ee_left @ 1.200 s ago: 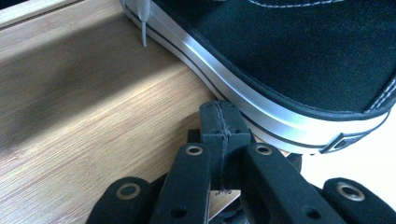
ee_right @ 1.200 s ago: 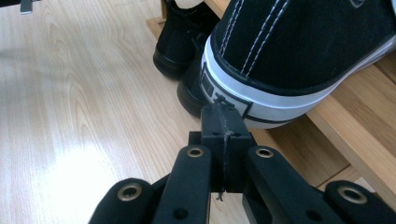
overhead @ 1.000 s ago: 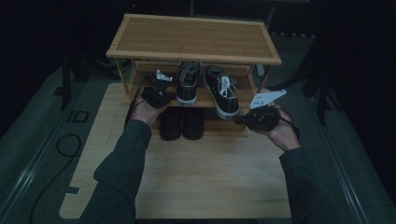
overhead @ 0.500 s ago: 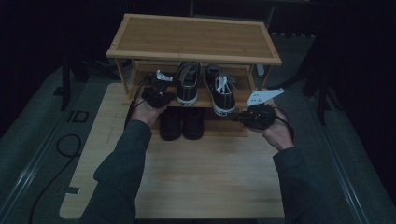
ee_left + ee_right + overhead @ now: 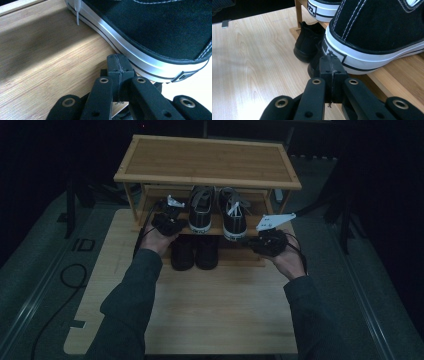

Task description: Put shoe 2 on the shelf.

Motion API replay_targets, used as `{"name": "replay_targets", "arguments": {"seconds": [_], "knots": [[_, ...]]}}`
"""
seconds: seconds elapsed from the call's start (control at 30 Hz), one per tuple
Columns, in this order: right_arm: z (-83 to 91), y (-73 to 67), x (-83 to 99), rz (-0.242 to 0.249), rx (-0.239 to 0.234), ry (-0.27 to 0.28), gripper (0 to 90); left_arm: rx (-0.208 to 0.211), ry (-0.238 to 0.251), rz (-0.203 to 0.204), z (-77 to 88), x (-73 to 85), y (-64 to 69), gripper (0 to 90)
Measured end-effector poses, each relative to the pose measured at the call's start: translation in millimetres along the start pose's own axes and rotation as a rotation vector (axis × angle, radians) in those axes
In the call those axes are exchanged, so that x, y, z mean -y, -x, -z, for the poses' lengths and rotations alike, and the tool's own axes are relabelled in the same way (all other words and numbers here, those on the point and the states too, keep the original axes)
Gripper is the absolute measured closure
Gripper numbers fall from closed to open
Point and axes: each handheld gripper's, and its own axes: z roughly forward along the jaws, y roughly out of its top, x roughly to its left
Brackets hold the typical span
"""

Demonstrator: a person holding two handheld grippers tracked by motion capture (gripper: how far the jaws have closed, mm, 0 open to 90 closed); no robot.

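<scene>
High view: the sneakers (image 5: pixel 218 212) sit mid-frame on the rack's middle shelf (image 5: pixel 210 224). Left gripper view: left gripper (image 5: pixel 117 66), jaws pressed together, should nudge the sole squarely. Right gripper view: right gripper (image 5: pixel 331 67), likewise closed and empty, should steady the heel.

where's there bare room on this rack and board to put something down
The rack's top shelf is bare. The board is free in front of the all-black shoes. The middle shelf has a bare strip left of the sneakers, though the left claw crowds it.
</scene>
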Motion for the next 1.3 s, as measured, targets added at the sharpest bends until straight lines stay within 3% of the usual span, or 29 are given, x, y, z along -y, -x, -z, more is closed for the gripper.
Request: {"name": "replay_targets", "arguments": {"seconds": [0.37, 0.4, 0.43, 0.47, 0.53, 0.67, 1.3], "knots": [[-4.3, 0.6, -1.7, -0.001, 0.006, 0.005, 90.0, -0.003, 0.002, -0.002, 0.0, 0.2, 0.4, 90.0], [-5.6, 0.3, -1.7, 0.000, 0.051, -0.006, 90.0, -0.001, 0.000, -0.006, 0.3, 0.3, 0.4, 90.0], [-5.6, 0.3, -1.7, 0.000, 0.051, -0.006, 90.0, -0.001, 0.000, -0.006, 0.3, 0.3, 0.4, 90.0], [-9.4, 4.9, 1.2, -0.027, 0.092, -0.015, 90.0, -0.003, 0.001, -0.005, 0.3, 0.5, 0.5, 90.0], [-10.3, 7.4, 4.2, -0.046, 0.069, 0.008, 90.0, 0.001, 0.003, -0.005, 0.3, 0.8, 0.2, 90.0], [-10.4, 5.3, 4.2, -0.036, 0.084, 0.011, 90.0, 0.009, 0.005, -0.004, 0.2, 0.9, -0.9, 90.0], [-19.4, 2.7, -3.6, -0.029, 0.057, 0.025, 90.0, 0.000, 0.009, -0.002, 0.2, 1.3, 0.1, 90.0]]}}
